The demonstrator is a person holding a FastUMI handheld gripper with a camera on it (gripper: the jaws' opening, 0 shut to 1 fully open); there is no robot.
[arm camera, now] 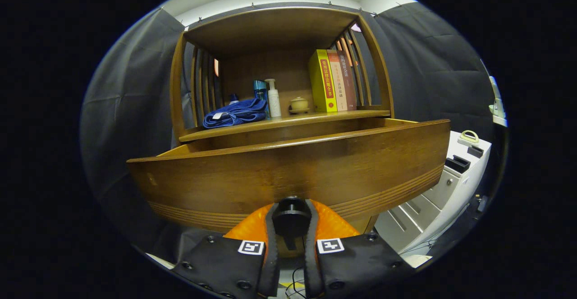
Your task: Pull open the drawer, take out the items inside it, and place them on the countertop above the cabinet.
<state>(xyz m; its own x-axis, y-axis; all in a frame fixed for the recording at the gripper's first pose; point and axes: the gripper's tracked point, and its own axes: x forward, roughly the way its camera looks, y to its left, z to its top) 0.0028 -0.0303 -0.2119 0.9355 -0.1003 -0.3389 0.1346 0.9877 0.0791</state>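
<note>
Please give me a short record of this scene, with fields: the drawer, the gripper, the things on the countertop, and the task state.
drawer: wooden drawer pulled out toward the camera; its inside is hidden behind the front panel
gripper: gripper with jaws closed on the dark round drawer knob
countertop: countertop carries a folded blue towel, two bottles, a small lidded pot and three upright books
beside cabinet: white unit to one side
task state: drawer open; items inside cannot be seen from here

At the lower centre of the frame, the gripper [291, 227] has both fingers pressed on the round black knob [291, 218] of the pulled-out brown wooden drawer [252, 177]; the wooden countertop [288, 121] above carries a folded blue cloth [235, 112].
</note>
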